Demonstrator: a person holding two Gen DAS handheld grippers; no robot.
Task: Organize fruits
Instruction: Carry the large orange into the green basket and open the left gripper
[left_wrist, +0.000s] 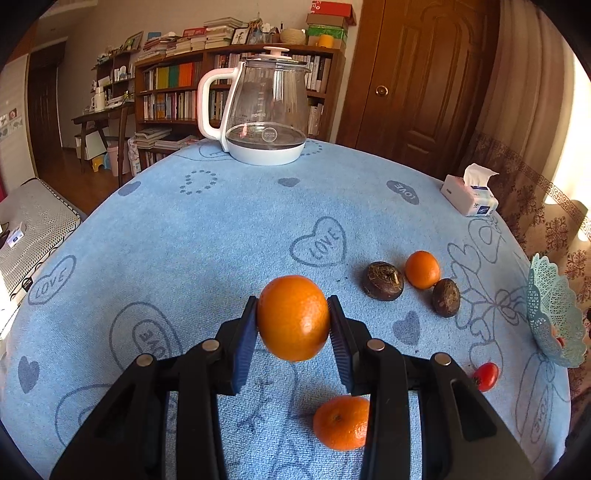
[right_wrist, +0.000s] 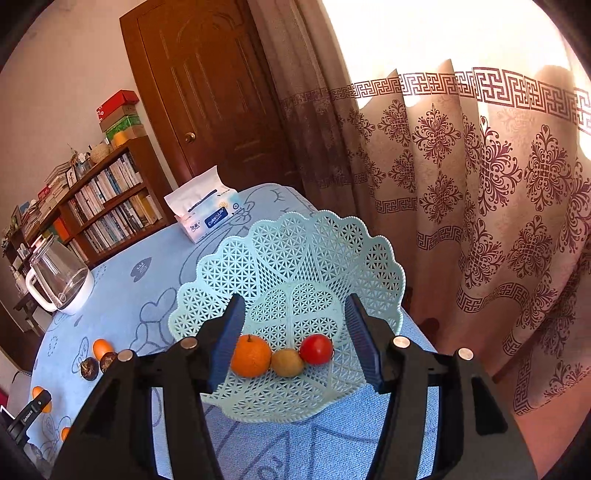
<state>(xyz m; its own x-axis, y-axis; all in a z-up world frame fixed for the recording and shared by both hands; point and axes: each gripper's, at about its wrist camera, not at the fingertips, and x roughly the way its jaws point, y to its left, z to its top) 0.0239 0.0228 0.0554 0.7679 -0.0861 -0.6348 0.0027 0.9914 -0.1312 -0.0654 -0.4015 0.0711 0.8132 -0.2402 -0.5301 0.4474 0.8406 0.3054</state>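
Note:
My left gripper (left_wrist: 293, 301) is shut on an orange (left_wrist: 293, 317), held a little above the blue tablecloth (left_wrist: 221, 229). On the cloth to its right lie a small orange (left_wrist: 423, 269), two dark brown fruits (left_wrist: 383, 280) (left_wrist: 446, 297) and a red tomato (left_wrist: 485, 376). Another orange (left_wrist: 340, 422) lies partly hidden under the right finger. My right gripper (right_wrist: 295, 301) stands open over the pale green lattice basket (right_wrist: 295, 243), with nothing between its fingers. In the basket rest an orange (right_wrist: 251, 355), a yellow-brown fruit (right_wrist: 287, 362) and a red tomato (right_wrist: 316, 349).
A glass kettle (left_wrist: 264, 110) stands at the table's far edge and a tissue pack (left_wrist: 469, 195) at the far right. The basket (left_wrist: 554, 317) sits near the table's right edge, close to the patterned curtain (right_wrist: 480, 221). Bookshelves (left_wrist: 177, 88) and a door (left_wrist: 424, 74) are behind.

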